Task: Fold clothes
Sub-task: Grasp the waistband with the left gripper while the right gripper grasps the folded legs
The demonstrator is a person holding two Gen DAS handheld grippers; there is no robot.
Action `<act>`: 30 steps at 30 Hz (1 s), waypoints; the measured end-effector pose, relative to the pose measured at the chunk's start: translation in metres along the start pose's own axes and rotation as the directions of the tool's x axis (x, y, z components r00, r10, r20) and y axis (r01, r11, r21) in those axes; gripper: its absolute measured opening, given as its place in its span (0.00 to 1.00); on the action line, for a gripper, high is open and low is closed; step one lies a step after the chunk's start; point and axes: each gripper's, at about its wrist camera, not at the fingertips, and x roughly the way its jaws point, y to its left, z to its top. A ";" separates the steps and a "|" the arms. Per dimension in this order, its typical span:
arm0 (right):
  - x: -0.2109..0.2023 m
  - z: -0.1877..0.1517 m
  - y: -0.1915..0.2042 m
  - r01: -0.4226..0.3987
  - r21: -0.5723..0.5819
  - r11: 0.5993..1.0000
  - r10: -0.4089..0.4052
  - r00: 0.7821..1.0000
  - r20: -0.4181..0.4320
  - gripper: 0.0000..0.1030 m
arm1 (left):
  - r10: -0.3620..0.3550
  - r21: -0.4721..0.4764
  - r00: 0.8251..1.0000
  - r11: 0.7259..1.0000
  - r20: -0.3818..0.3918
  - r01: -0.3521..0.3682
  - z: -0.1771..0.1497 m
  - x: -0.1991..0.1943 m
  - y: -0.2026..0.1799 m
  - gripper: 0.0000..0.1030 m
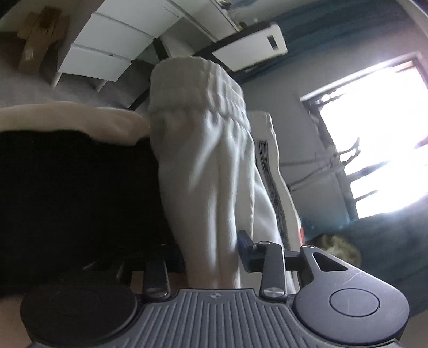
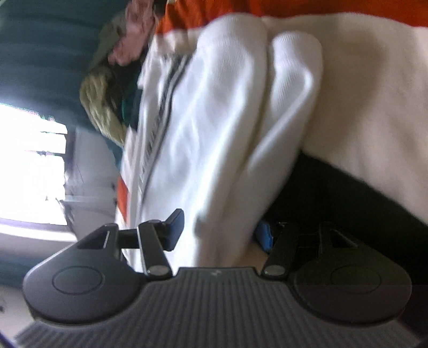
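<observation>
A white garment (image 1: 203,160) with a ribbed elastic waistband and a dark side stripe hangs lengthwise in front of the left wrist camera. My left gripper (image 1: 211,251) is shut on its bunched lower part, the blue pad of one finger (image 1: 244,249) pressed against the cloth. The same white garment (image 2: 214,128) fills the right wrist view, folded into thick rolls. My right gripper (image 2: 219,233) is shut on it, with a dark finger pad (image 2: 175,227) on one side and a blue pad (image 2: 263,235) on the other. Both views are tilted sideways.
A cream cloth (image 1: 69,117) lies over a black surface (image 1: 75,192). A white drawer unit (image 1: 107,50) and a bright window (image 1: 379,139) are behind. An orange garment (image 2: 267,10), cream fabric (image 2: 369,107) and a pile of mixed clothes (image 2: 112,88) lie beyond the right gripper.
</observation>
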 end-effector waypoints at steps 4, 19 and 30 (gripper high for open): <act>0.015 0.010 0.000 -0.043 0.026 0.999 0.041 0.994 0.098 0.57 | -0.003 0.046 0.998 0.999 0.065 0.000 0.006 0.009 -0.008 0.16; -0.046 0.021 0.026 -0.043 -0.119 0.992 0.073 0.961 0.267 0.13 | -0.074 0.089 0.988 0.994 0.138 0.062 0.008 -0.045 -0.019 0.08; -0.102 0.034 -0.048 0.085 0.186 0.979 -0.111 0.985 0.133 0.14 | 0.030 0.195 0.994 0.980 0.105 -0.050 -0.018 -0.129 -0.015 0.09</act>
